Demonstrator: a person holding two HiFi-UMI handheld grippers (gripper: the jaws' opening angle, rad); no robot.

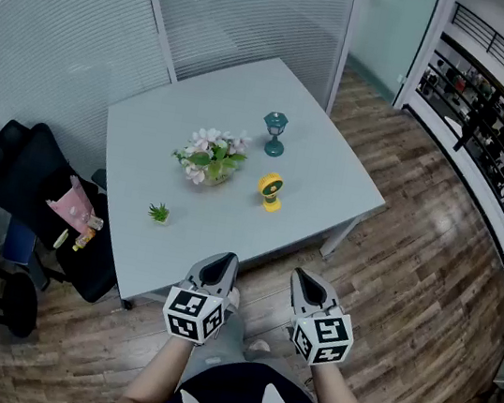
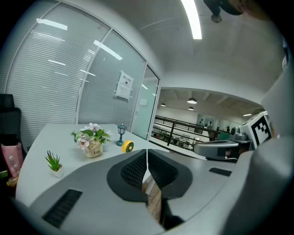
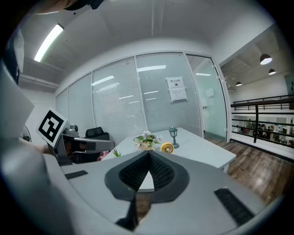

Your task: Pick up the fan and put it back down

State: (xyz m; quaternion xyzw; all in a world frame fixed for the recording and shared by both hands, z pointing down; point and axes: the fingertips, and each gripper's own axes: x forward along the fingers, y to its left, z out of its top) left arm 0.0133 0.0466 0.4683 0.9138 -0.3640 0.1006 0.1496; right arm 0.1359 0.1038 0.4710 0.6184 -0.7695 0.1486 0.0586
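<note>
A small yellow fan (image 1: pixel 271 190) stands upright on the grey table (image 1: pixel 332 175), right of the flower pot. It also shows far ahead as a yellow disc, the fan (image 2: pixel 127 146) in the left gripper view and the fan (image 3: pixel 167 148) in the right gripper view. My left gripper (image 1: pixel 220 263) and right gripper (image 1: pixel 306 282) hang side by side in front of the table's near edge, well short of the fan. Both have their jaws pressed together with nothing between them.
On the table stand a pot of pink and white flowers (image 1: pixel 210 156), a teal lantern (image 1: pixel 274 134) and a tiny green plant (image 1: pixel 159 213). A black chair (image 1: pixel 39 200) with a pink bag stands left of the table. Glass partitions close off the far side. Wooden floor lies to the right.
</note>
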